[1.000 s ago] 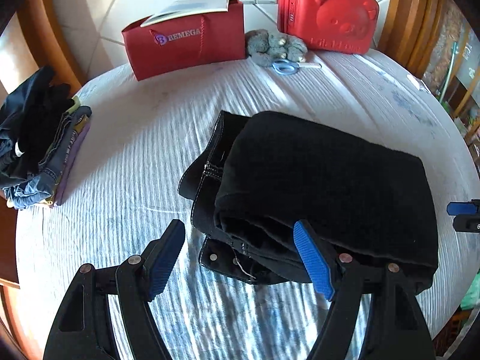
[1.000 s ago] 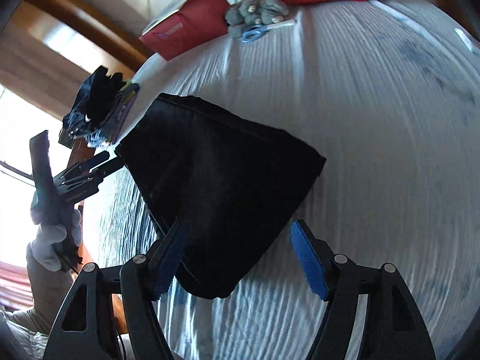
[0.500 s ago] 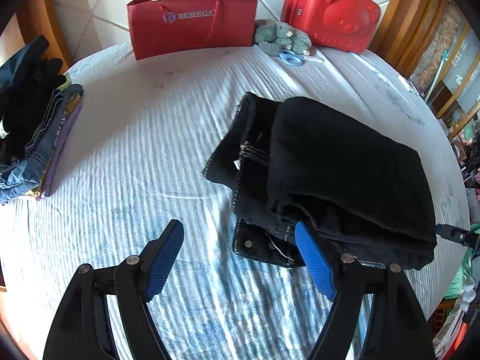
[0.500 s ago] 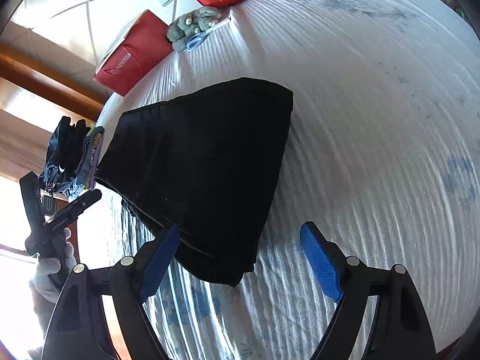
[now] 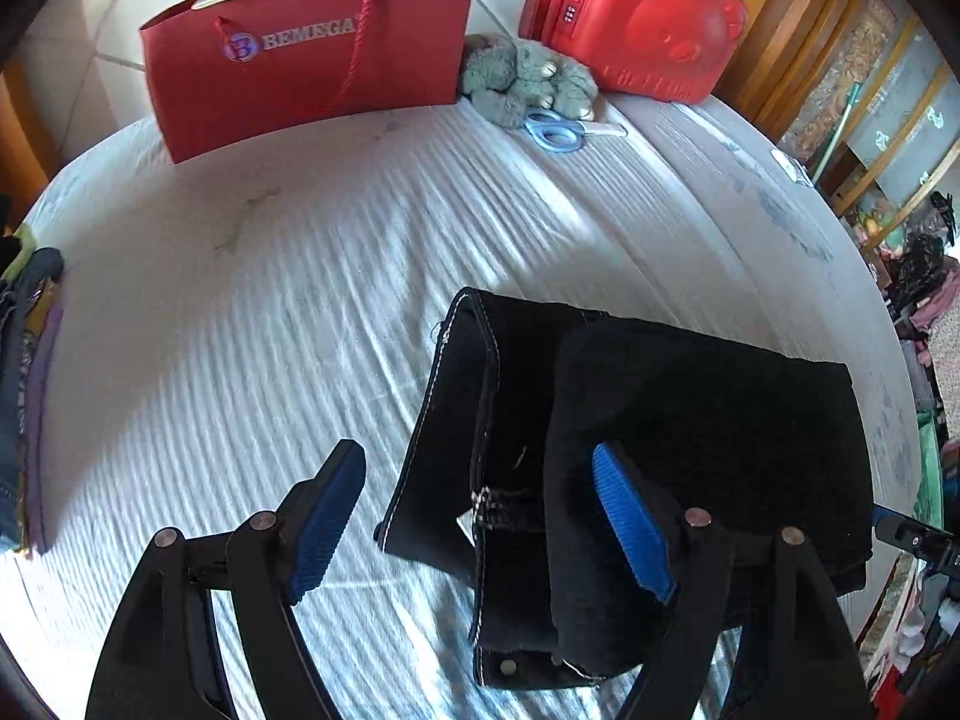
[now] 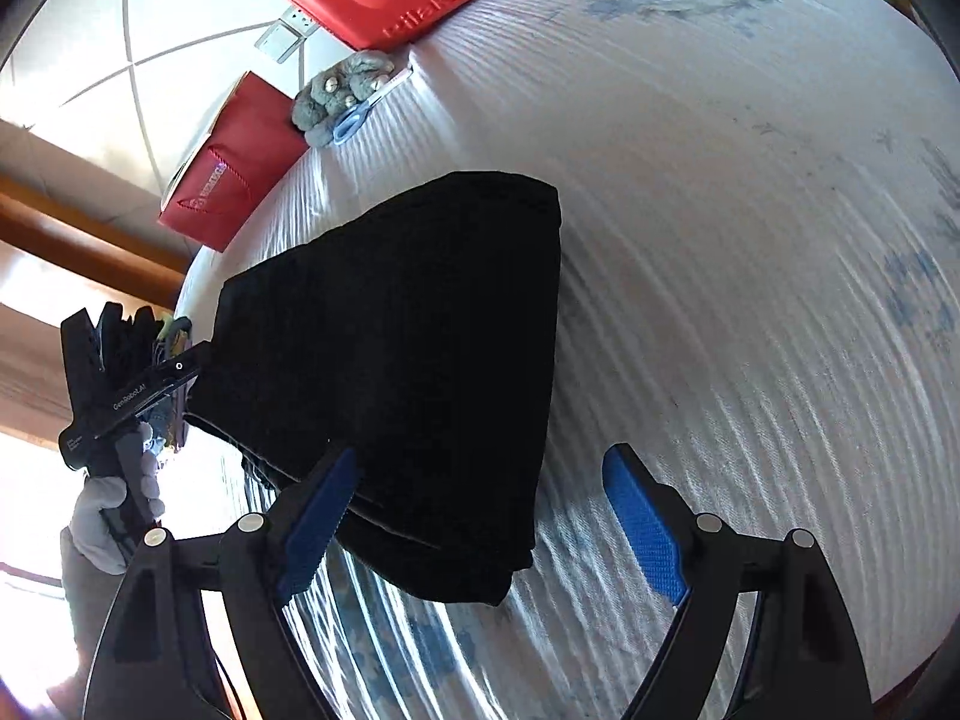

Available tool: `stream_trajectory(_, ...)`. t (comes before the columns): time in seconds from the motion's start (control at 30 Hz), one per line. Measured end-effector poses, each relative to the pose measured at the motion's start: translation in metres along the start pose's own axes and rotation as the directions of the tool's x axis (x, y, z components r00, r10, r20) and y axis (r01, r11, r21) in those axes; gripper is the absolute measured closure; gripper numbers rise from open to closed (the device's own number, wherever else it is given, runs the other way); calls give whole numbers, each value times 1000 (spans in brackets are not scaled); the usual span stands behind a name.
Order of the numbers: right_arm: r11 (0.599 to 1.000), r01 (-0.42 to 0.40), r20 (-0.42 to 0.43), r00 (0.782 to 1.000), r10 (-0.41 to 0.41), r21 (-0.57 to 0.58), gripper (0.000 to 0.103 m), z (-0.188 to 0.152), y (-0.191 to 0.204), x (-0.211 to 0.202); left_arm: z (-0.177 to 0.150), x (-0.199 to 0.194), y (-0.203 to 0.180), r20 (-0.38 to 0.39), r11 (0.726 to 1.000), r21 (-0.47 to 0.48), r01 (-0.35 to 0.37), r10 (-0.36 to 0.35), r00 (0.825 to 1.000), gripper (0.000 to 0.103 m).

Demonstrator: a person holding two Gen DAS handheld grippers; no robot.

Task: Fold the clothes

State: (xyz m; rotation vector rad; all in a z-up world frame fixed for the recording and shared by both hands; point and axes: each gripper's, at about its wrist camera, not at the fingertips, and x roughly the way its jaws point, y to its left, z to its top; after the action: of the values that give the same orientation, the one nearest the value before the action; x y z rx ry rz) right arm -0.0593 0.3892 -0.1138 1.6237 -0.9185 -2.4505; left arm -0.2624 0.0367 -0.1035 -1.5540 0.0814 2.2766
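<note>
A folded pair of black jeans (image 5: 690, 432) lies on the white ribbed bedcover (image 5: 300, 312), its stitched waistband and studs facing my left gripper. My left gripper (image 5: 480, 516) is open, its blue pads straddling the near edge of the jeans. In the right wrist view the same black jeans (image 6: 408, 348) lie as a dark slab, and my right gripper (image 6: 480, 528) is open over their near corner, holding nothing. The left gripper (image 6: 144, 390) shows at the jeans' far left side, held by a gloved hand (image 6: 108, 510).
A red paper bag (image 5: 312, 54), a grey plush toy (image 5: 528, 84), blue scissors (image 5: 555, 132) and a red bear-shaped case (image 5: 630, 18) stand along the back wall. A stack of folded clothes (image 5: 24, 396) sits at the left edge. Wooden bed frame (image 5: 774, 42) at right.
My left gripper has moved in closer to the jeans, which now fill more of its view. The right gripper's view has tilted and shifted slightly. Both stay open.
</note>
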Motion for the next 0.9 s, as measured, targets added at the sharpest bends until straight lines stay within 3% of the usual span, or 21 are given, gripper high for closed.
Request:
stream_trajectory(0.07,1000,1,8,1000,-2,23,19,2,-1,3,4,11,2,-17,1000,17,8,-8,1000,19)
stream_trajectory(0.13,1000,-2,10,1000,2,29,19,4,0,6,6,21,5,-31,999,28,17,-16,999,0)
stream_trajectory(0.27,1000,-6,-3,1000,6,22,17,12,2,19,6,30,15,-49,997,-8,77,-78,996,0)
stream_trajectory(0.53,999,-36,-20,999,36,32,14,27,1,39,5,43,12,-80,982,8,186,-185,979,0)
stream_trajectory(0.6,999,-45,-25,999,46,30,14,30,1,44,2,40,0,-108,972,28,233,-229,967,7)
stream_trajectory(0.67,998,-56,-36,998,57,17,14,32,5,48,-1,38,-13,-111,974,86,211,-201,973,7)
stream_trajectory(0.77,998,-61,-45,997,61,9,13,35,7,53,3,38,-12,-133,970,64,234,-224,965,9)
stream_trajectory(0.9,997,-72,-49,996,72,-6,19,36,8,56,6,32,-20,-154,959,99,266,-250,956,32)
